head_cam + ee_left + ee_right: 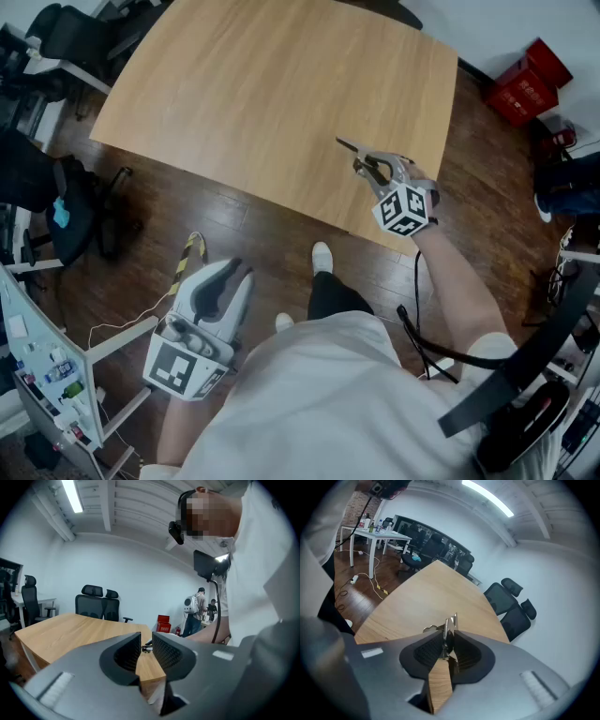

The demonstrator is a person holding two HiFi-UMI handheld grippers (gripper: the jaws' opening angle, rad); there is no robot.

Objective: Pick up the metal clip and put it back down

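The metal clip [359,159] is a thin silver piece that sticks out past the fingertips of my right gripper [375,172]. That gripper is shut on the clip and holds it over the near right edge of the wooden table [262,94]. In the right gripper view the clip [451,622] stands on edge between the dark pads of the right gripper [449,641], with the tabletop below. My left gripper [239,273] hangs low at the left, off the table and over the floor. Its jaws [146,645] are almost together, with only a thin slit and nothing between them.
Dark wood floor lies between me and the table. Black office chairs [56,37] stand at the far left, red boxes [525,84] at the far right. A white desk with small items [42,375] is at the lower left. Two people [199,609] stand far behind the table.
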